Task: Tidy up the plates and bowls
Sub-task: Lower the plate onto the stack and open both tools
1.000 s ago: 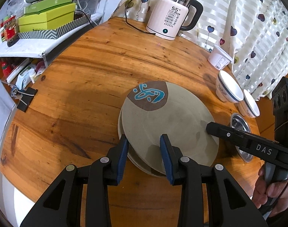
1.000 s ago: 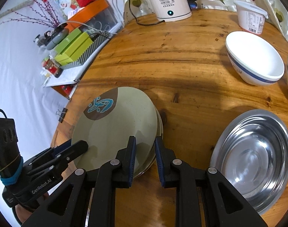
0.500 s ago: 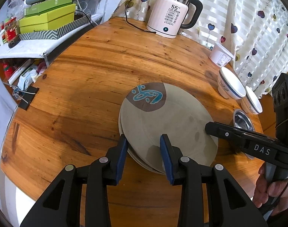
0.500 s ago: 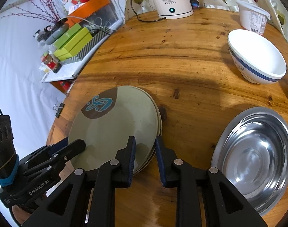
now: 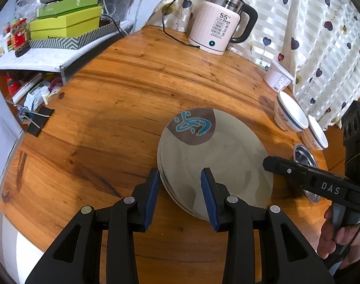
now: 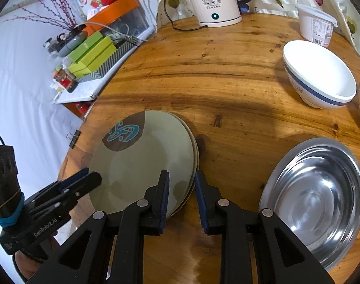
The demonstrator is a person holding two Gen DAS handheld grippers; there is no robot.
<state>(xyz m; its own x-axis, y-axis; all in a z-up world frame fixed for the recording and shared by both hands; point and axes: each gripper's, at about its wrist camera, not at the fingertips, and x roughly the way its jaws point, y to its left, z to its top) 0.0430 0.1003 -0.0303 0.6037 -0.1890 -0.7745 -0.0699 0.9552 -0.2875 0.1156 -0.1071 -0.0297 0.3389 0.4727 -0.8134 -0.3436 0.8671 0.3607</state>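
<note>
Both the left gripper (image 5: pixel 180 194) and right gripper (image 6: pixel 181 197) stand part-open astride opposite near rims of the stacked olive plates (image 5: pixel 217 156), seemingly not clamping, steel bowl (image 6: pixel 314 196) right of the right gripper.

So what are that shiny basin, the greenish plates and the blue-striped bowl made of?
The shiny basin looks like stainless steel: a mirror finish with bright reflections. The greenish plates seem to be glazed ceramic or possibly melamine, with a smooth, soft sheen and a printed brown and blue patch. The blue-striped bowl looks like glossy white glazed ceramic, though plastic cannot be ruled out.
</note>
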